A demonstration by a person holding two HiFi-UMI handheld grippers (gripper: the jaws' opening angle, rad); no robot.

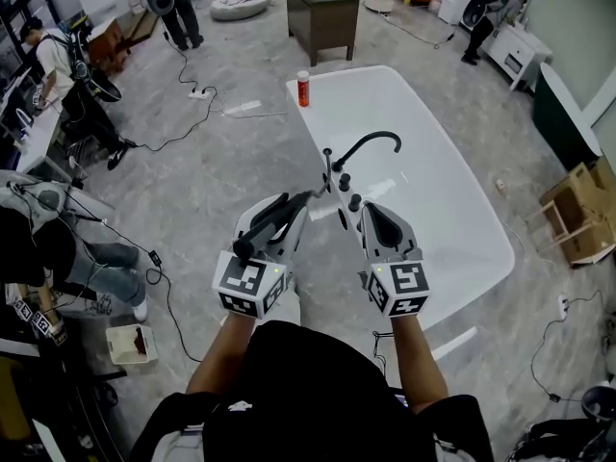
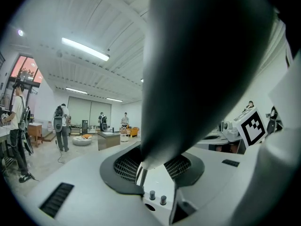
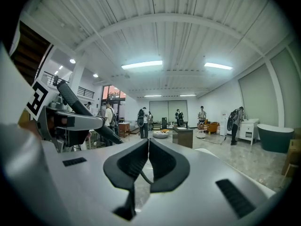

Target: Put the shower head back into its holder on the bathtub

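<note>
Left tongs (image 1: 302, 203): spread wide and clamped on the shower head (image 1: 261, 228). In the left gripper view its dark body fills the gap between the pads.
Shower head: black, lying level along the left tongs, with its free end toward the person at 7 o'clock. It sits above the tub's near left rim, close at 8 o'clock of the faucet (image 1: 372, 142). It is out of its holder. Which fitting is the holder, I cannot tell.
Right tongs (image 1: 359, 210): closed, pads together, nothing gripped. The tips are just beside the knobs (image 1: 347, 198).
Bathtub (image 1: 452, 210): white, oval, running from the person's hands out toward 1 o'clock.
Faucet: black curved spout on the tub's left rim, with the knobs at its 6 o'clock.
Orange bottle (image 1: 303, 89): upright at the tub's far end, 11 o'clock of the faucet and well apart from it.
Floor (image 1: 202, 181): grey, with cables trailing across it.
Cabinet (image 1: 322, 15): dark, beyond the tub at 12 o'clock.
Bystanders (image 1: 60, 65): standing at 10 o'clock, others further off.
Cardboard boxes (image 1: 577, 215): at 3 o'clock of the tub.
</note>
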